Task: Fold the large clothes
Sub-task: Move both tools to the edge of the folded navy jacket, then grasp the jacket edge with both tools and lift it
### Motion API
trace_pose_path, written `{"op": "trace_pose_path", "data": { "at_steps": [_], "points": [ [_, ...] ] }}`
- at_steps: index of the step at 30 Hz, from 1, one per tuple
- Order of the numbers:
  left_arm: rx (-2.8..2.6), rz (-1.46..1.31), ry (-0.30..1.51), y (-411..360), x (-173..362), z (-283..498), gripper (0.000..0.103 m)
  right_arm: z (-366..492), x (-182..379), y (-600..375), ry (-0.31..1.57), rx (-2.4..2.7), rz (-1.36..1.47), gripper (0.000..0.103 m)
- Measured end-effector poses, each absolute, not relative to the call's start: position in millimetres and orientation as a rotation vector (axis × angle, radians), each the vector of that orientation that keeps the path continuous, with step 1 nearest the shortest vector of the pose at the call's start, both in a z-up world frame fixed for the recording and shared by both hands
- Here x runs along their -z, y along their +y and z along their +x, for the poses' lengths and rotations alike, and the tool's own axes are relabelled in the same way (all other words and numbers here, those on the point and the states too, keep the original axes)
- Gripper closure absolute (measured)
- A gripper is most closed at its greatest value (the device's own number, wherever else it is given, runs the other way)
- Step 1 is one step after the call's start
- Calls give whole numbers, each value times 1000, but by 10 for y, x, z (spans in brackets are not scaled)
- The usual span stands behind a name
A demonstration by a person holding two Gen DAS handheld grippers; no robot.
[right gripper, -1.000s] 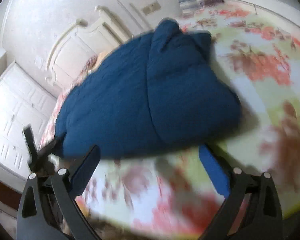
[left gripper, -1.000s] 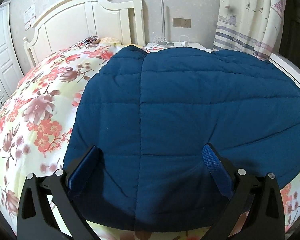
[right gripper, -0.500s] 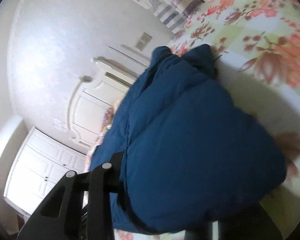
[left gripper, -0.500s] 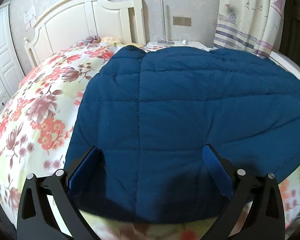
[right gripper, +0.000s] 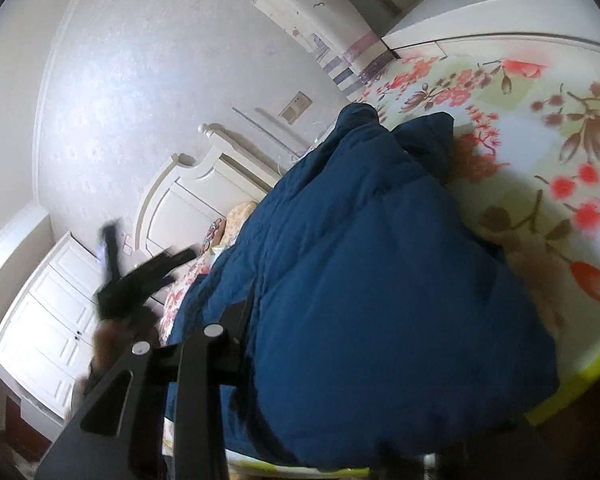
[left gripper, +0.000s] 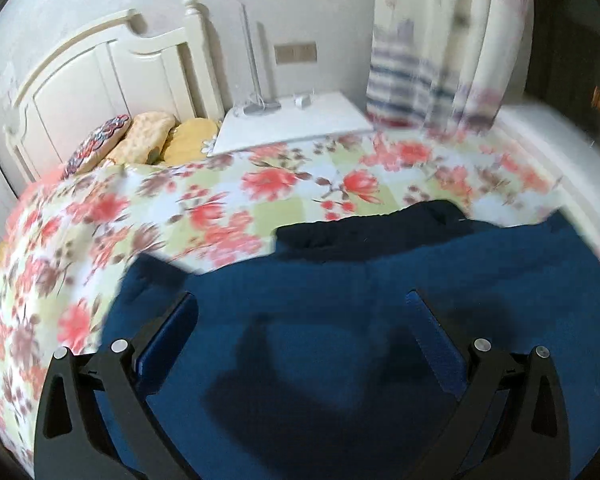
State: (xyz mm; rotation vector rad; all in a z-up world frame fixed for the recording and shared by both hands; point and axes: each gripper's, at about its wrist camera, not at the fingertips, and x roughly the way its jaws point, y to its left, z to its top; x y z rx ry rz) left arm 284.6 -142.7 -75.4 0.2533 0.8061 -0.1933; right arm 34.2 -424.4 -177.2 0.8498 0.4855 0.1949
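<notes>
A large dark blue quilted jacket (left gripper: 340,320) lies on the floral bed cover (left gripper: 180,216). My left gripper (left gripper: 300,308) is open just above the jacket, its blue-padded fingers wide apart with nothing between them. In the right wrist view the jacket (right gripper: 360,260) fills the middle as a puffy folded bulk. Only one finger (right gripper: 228,320) of my right gripper shows there, pressed against the jacket's near edge; the other finger is hidden by the fabric. The left gripper (right gripper: 140,276) shows blurred at the left in that view.
A white headboard (left gripper: 100,92) and pillows (left gripper: 148,140) are at the far left. A white nightstand (left gripper: 292,120) with a lamp stands behind the bed, a striped curtain (left gripper: 428,60) to its right. White wardrobe doors (right gripper: 48,320) stand beyond the bed's left side.
My left gripper has risen and tilted, so the jacket now fills only the lower part of its view and more bed shows. My right gripper has stayed against the jacket's near edge.
</notes>
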Motion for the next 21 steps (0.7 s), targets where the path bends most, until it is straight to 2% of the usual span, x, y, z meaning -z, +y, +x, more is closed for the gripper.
{"op": "trace_pose_path", "data": {
  "at_steps": [4, 9, 14, 18, 20, 21],
  "points": [
    [135, 419, 834, -1828, 1202, 3064, 4, 387, 1722, -4209, 492, -198, 792, 69],
    [203, 312, 834, -1566, 1083, 2962, 4, 324, 1754, -4212, 493, -209, 792, 69],
    [200, 256, 650, -977, 835, 2125, 4, 297, 1757, -4193, 492, -194, 793, 69],
    [279, 360, 673, -918, 1150, 1576, 4, 257, 1662, -4131, 488, -162, 760, 69],
    [279, 392, 588, -899, 1252, 1292, 5, 246, 1571, -4049, 488, -131, 721, 69],
    [292, 370, 607, -864, 1271, 1280, 5, 245, 1533, -4013, 489, -118, 703, 69]
  ]
}}
